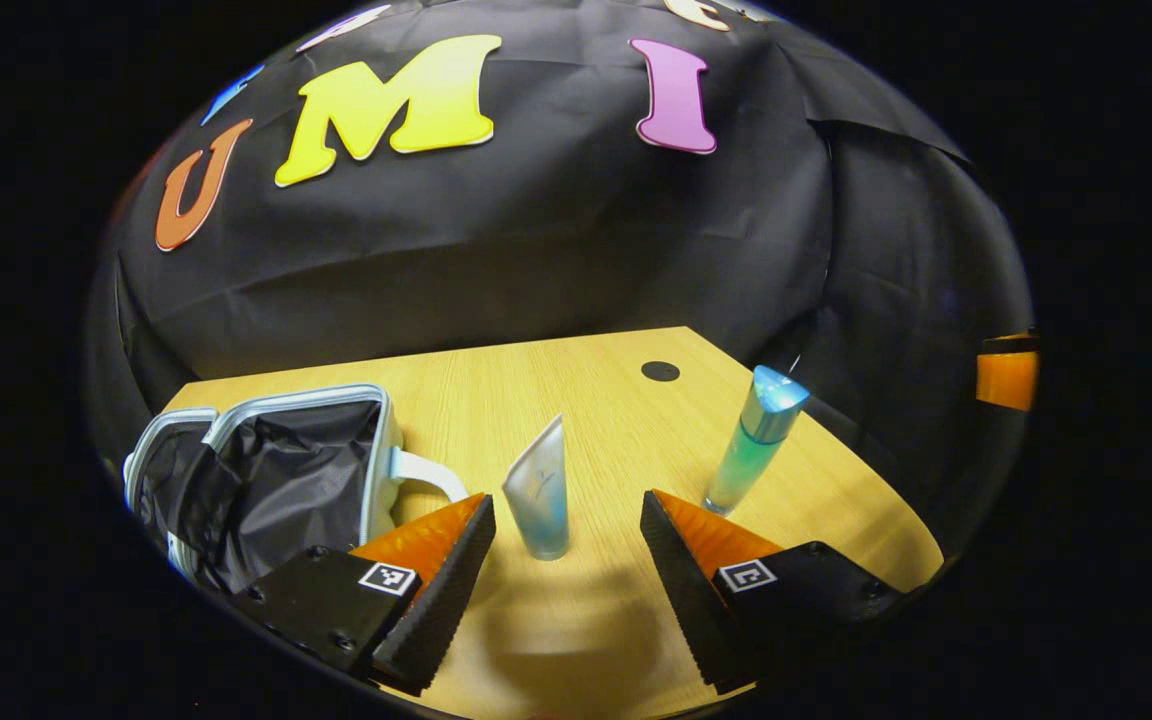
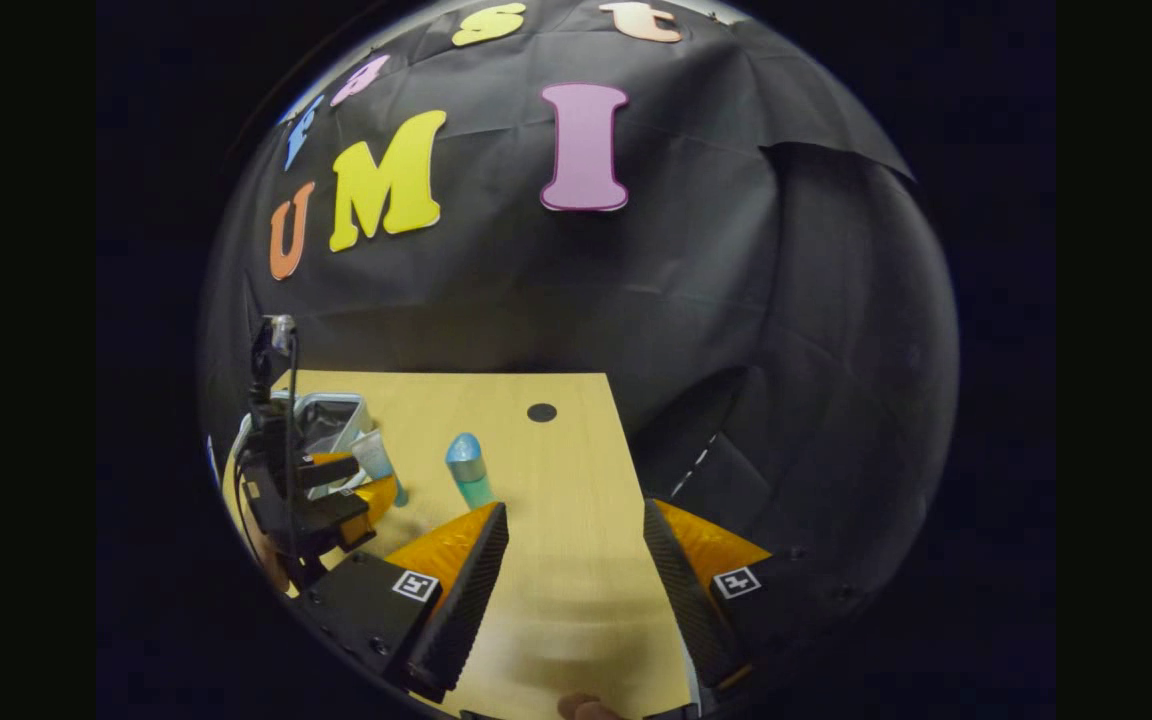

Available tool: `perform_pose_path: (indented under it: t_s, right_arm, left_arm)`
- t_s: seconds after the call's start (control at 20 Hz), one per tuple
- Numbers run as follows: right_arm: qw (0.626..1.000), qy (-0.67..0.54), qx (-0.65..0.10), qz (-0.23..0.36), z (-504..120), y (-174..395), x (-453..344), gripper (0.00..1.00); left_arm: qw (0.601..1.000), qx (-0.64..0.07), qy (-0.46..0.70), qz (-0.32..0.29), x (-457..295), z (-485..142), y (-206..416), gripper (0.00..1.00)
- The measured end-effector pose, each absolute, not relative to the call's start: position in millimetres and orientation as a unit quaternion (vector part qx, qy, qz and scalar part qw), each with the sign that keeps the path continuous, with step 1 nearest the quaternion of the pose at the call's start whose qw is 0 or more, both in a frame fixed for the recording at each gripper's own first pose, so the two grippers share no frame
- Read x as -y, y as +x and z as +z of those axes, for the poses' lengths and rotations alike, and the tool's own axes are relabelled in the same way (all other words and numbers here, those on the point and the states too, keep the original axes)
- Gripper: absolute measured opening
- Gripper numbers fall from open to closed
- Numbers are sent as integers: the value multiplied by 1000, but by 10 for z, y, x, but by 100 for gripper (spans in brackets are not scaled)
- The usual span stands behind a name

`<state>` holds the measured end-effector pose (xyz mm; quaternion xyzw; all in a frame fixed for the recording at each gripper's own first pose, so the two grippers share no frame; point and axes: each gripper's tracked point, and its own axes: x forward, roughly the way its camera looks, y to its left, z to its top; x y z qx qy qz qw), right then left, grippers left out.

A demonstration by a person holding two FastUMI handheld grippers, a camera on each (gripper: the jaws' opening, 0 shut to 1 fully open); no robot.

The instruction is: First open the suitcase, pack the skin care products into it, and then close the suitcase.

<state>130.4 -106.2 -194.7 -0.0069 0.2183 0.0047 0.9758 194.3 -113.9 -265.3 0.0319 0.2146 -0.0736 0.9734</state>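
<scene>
Suitcase (image 1: 276, 470) open at table (image 1: 576, 390) left edge, dark lining, no products visible inside. Tube (image 1: 540, 492) upright, cap down; bottle (image 1: 756, 440) upright nr right edge. Left gripper (image 1: 566, 560), right gripper (image 2: 568, 570) fingers spread, gripping nothing.

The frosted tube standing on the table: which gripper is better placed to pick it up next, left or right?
Left. The left gripper has open jaws on both sides of the frosted tube, beside the open suitcase. The right gripper is open over bare table, farther away.
</scene>
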Motion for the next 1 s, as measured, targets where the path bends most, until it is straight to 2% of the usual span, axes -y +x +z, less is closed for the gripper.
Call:
perform_pose_path:
  t_s: [0.3, 0.4, 0.5, 0.55, 0.6, 0.65, 0.7, 0.75, 0.8, 0.85, 1.0]
  right_arm:
    - [971, -18, -240, -3, -2155, 1316, 1145, 81]
    - [969, -21, -246, -5, -2214, 1304, 1163, 81]
    - [968, -22, -251, -6, -2255, 1295, 1171, 81]
    - [967, -21, -252, -5, -2287, 1294, 1173, 81]
    - [967, -21, -253, -4, -2311, 1296, 1172, 81]
    - [966, -20, -257, -4, -2364, 1296, 1161, 81]
    - [964, -20, -264, -2, -2422, 1287, 1139, 81]
    - [963, -21, -270, 1, -2479, 1267, 1099, 81]
    - [962, -21, -272, 5, -2501, 1272, 1056, 81]
    - [962, -20, -272, 9, -2528, 1287, 998, 81]
    - [964, -19, -264, 26, -2527, 1406, 806, 81]
  left_arm:
    - [969, -238, 45, -58, 1168, -3002, 2199, 94]
    - [967, -246, 50, -50, 1145, -3067, 2243, 88]
    - [969, -239, 51, -41, 1121, -3047, 2292, 77]
    - [970, -236, 46, -41, 1143, -3036, 2300, 67]
    - [971, -232, 40, -44, 1158, -3030, 2311, 62]
    - [971, -233, 37, -45, 1163, -3033, 2312, 48]
    - [972, -229, 34, -38, 1135, -2995, 2295, 43]
    - [971, -231, 28, -45, 1171, -2986, 2275, 42]
    - [972, -229, 25, -46, 1188, -2949, 2255, 48]
    - [972, -226, 23, -54, 1215, -2892, 2232, 40]
    - [973, -219, 36, -69, 1233, -2647, 2093, 39]
